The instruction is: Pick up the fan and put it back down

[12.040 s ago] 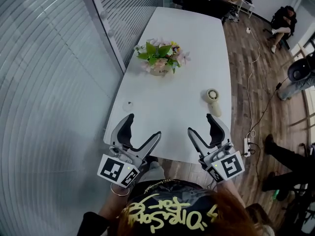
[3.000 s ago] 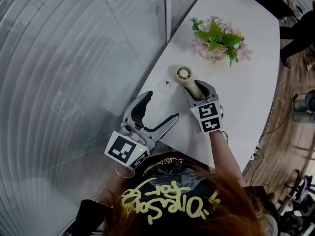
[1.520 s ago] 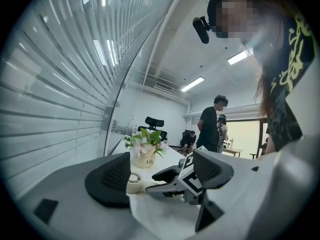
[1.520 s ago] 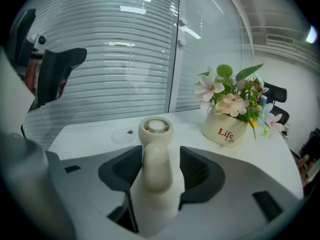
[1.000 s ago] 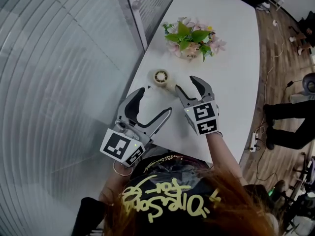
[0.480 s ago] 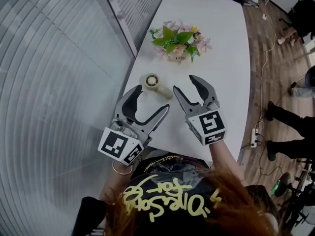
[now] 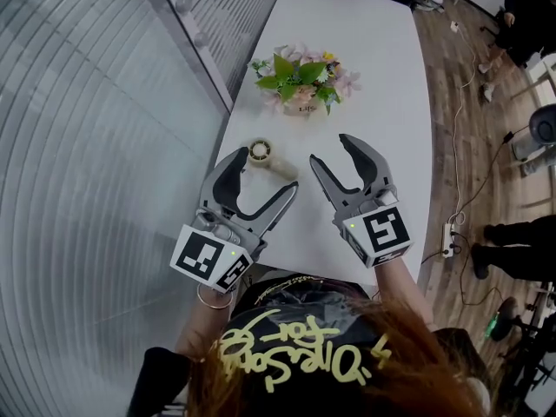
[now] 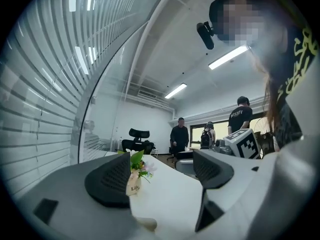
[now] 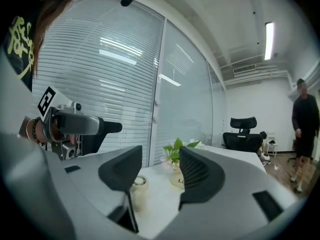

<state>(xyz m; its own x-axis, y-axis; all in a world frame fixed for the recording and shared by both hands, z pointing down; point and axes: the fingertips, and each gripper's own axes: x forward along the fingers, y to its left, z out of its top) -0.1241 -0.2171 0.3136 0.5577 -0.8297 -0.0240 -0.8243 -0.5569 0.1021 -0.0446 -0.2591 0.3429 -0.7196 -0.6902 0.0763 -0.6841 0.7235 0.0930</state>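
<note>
- On the white desk (image 7: 373,68), close to its edge by the glass wall (image 7: 104,146), the fan (image 7: 269,158) lies flat on its side. Neither gripper touches it.
- Its long axis runs crosswise in front of the person. The round head is toward the glass, and the handle points toward the right-hand side and a little back toward the person.
- The left gripper (image 7: 263,175) has its jaws spread wide with nothing between the pads. From the head view the fan sits just past its tips. In the left gripper view only a pale rounded end shows low down beneath the jaws, probably the handle.
- The right gripper (image 7: 334,152) is likewise spread and empty. The fan lies off to its left and lower than its jaws; in the right gripper view it shows just past the left jaw.
- Both grippers point level and appear to hang above the desk, not down at it.
- I'd judge the left gripper closer to the fan's head and the right one closer to the free end of the handle. Either would need to dip down and close across the handle, not along it.
- Beyond the fan stands a small pale pot (image 7: 300,109) holding pink flowers and green leaves. It is near the fan but apart from it.
</note>
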